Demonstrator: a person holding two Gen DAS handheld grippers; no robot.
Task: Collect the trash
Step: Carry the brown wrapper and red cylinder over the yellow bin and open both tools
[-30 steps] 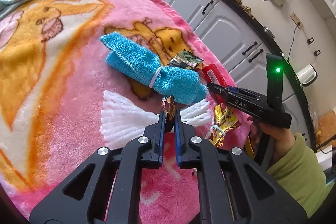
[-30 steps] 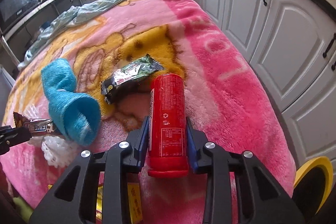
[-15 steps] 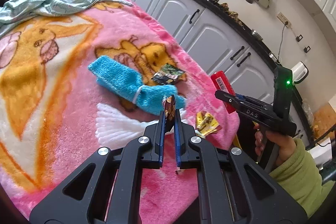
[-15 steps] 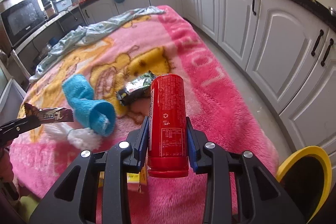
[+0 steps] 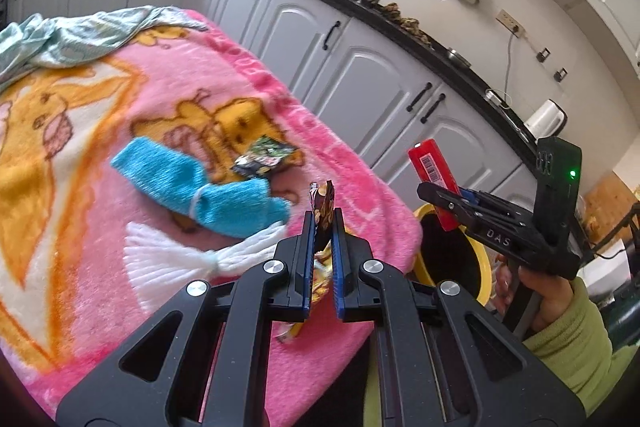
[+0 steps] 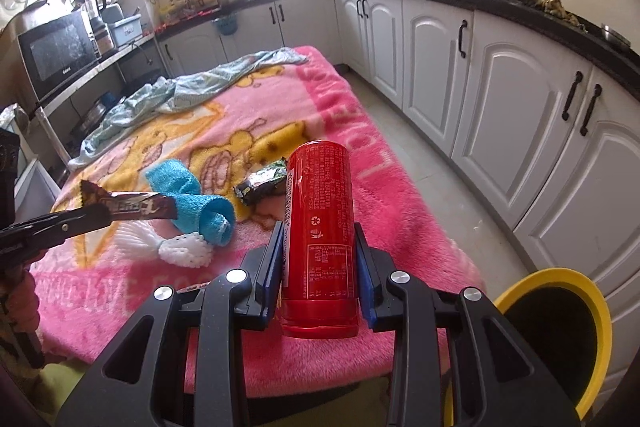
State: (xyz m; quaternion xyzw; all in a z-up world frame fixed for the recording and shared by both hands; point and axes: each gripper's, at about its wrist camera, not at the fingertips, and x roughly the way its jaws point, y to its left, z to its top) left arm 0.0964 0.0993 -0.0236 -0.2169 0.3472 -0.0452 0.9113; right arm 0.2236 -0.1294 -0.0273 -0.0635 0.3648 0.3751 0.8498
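Observation:
My left gripper (image 5: 322, 223) is shut on a brown snack wrapper (image 5: 323, 203), held edge-on above the pink blanket; in the right wrist view that wrapper (image 6: 132, 206) sticks out flat from the left gripper (image 6: 100, 219). My right gripper (image 6: 316, 251) is shut on a red can (image 6: 318, 227), lifted off the blanket. In the left wrist view the red can (image 5: 434, 173) hangs over a yellow-rimmed bin (image 5: 486, 267) beside the table corner. A dark green wrapper (image 5: 264, 157) lies on the blanket. A yellow wrapper (image 5: 318, 275) shows behind my left fingers.
A rolled blue towel (image 5: 200, 183) and white foam netting (image 5: 180, 255) lie on the pink blanket (image 5: 80, 187). A pale green cloth (image 6: 192, 91) is bunched at the far end. White cabinets (image 6: 500, 99) line the right. The bin (image 6: 576, 291) stands on the floor at the table's near right corner.
Both grippers have risen and pulled back from the blanket with their loads. The red can has moved off the table toward the yellow bin, which has come into view.

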